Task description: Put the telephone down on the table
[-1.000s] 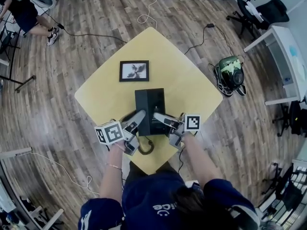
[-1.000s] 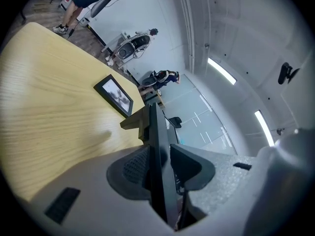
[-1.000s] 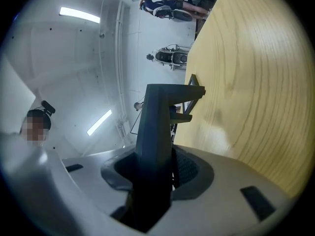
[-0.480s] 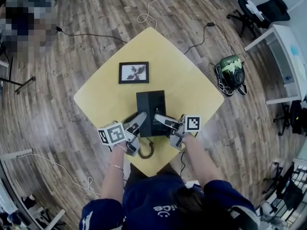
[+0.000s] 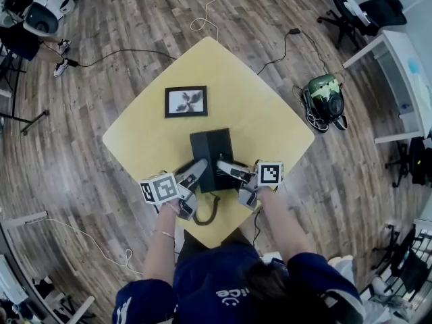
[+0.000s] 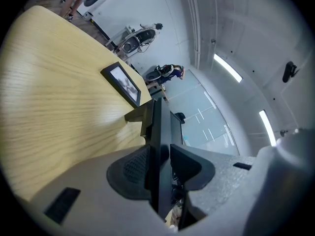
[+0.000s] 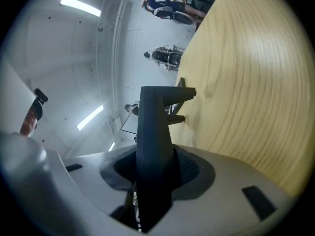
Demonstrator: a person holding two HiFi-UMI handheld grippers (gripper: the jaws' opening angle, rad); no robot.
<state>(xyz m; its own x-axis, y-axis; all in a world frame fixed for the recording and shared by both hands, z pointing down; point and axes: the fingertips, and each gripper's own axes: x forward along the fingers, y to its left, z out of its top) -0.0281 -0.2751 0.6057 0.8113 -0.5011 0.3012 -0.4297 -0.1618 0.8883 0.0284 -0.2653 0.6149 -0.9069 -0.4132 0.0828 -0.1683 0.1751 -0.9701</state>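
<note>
A black telephone (image 5: 210, 150) stands on the yellow table (image 5: 260, 117), near its front corner. Its coiled cord (image 5: 206, 212) lies on the table behind it, toward the person. My left gripper (image 5: 197, 170) is shut on the telephone's left edge; in the left gripper view both pads press the thin black edge (image 6: 160, 141). My right gripper (image 5: 227, 168) holds the right edge, and the black body (image 7: 152, 132) sits between its pads. The right jaws are opening slightly with the telephone still between them.
A framed picture (image 5: 186, 102) lies flat on the table beyond the telephone and shows in the left gripper view (image 6: 123, 84). On the wooden floor are a green bag (image 5: 325, 102) at the right, cables (image 5: 202, 19), a white desk (image 5: 405, 79) and a chair (image 5: 368, 9).
Both grippers and the telephone have stayed almost in place; only the head view has shifted a little.
</note>
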